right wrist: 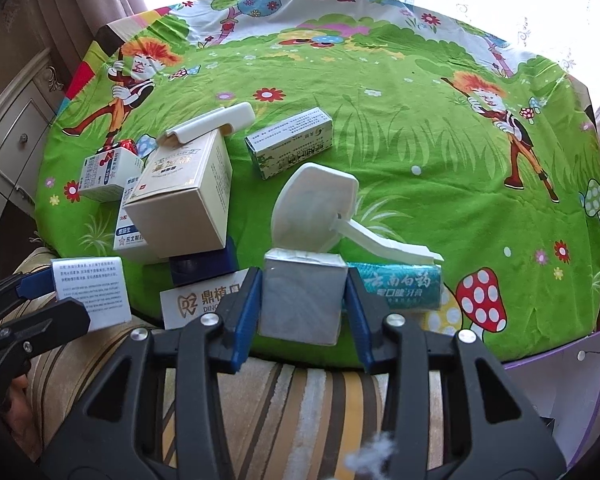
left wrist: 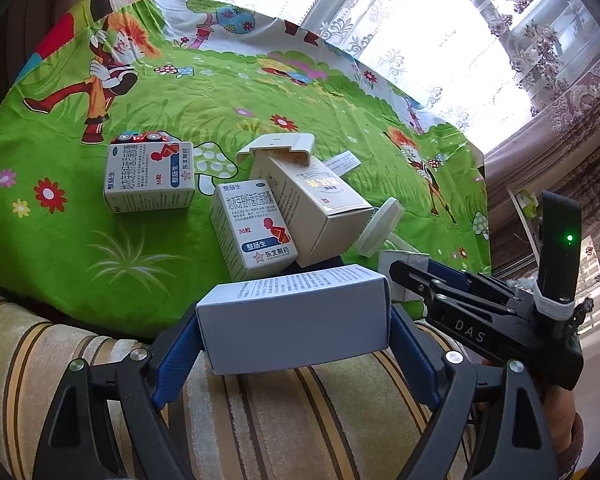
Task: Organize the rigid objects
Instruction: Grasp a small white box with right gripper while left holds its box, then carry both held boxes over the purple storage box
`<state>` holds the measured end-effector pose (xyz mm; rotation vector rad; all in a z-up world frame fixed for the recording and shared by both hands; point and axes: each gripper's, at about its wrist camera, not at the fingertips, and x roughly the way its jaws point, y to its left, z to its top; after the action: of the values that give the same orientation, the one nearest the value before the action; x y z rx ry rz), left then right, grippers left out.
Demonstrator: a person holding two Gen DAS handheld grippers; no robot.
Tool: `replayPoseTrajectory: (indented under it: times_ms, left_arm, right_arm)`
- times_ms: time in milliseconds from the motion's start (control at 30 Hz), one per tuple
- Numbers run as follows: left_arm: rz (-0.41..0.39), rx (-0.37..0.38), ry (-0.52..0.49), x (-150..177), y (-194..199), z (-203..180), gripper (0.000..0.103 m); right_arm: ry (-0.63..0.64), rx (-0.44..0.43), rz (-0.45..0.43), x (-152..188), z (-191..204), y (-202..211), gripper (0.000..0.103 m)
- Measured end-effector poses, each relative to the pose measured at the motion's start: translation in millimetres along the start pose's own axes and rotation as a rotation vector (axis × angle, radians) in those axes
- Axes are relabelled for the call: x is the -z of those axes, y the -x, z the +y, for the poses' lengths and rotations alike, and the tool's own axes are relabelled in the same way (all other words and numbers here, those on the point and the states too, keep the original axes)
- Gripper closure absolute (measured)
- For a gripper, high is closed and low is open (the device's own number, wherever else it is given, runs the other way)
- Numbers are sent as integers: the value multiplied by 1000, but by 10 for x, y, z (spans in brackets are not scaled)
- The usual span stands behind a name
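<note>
My left gripper [left wrist: 294,340] is shut on a long white box with printed text [left wrist: 292,308], its blue pads against the two ends, held above the striped cushion. The same box [right wrist: 94,292] and left gripper [right wrist: 56,296] show at the left of the right wrist view. My right gripper [right wrist: 304,280] is shut on the silver end of a teal toothpaste box [right wrist: 396,284] at the table's near edge, a pad on each side. In the left wrist view the right gripper [left wrist: 400,276] shows at the right, on that silver box end [left wrist: 404,258].
On the green cartoon cloth [right wrist: 420,140] lie a cream box [right wrist: 184,196] under a white plastic piece [right wrist: 208,122], two white medicine boxes [left wrist: 148,178] [left wrist: 252,228], a small green box [right wrist: 290,144], a white round-headed tool [right wrist: 316,208] and a logo card [right wrist: 196,304].
</note>
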<state>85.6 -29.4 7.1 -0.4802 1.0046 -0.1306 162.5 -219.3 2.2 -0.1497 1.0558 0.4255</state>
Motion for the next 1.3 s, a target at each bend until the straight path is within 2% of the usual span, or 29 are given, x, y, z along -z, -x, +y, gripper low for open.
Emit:
replayPoseTrajectory:
  times_ms: [300, 700, 967, 1300]
  left_arm:
    - [-23, -5, -66, 44, 88, -236, 14]
    - [21, 35, -163, 257, 69, -738, 14]
    - [72, 88, -259, 435, -12, -1203, 14]
    - [120, 157, -330, 555, -118, -1682, 14]
  right_arm:
    - [-37, -21, -47, 224, -97, 390, 58]
    - [-66, 8, -90, 549, -323, 819, 58]
    - [-126, 39, -119, 797, -666, 1107, 58]
    - [-252, 107, -137, 1085, -1263, 1300, 57]
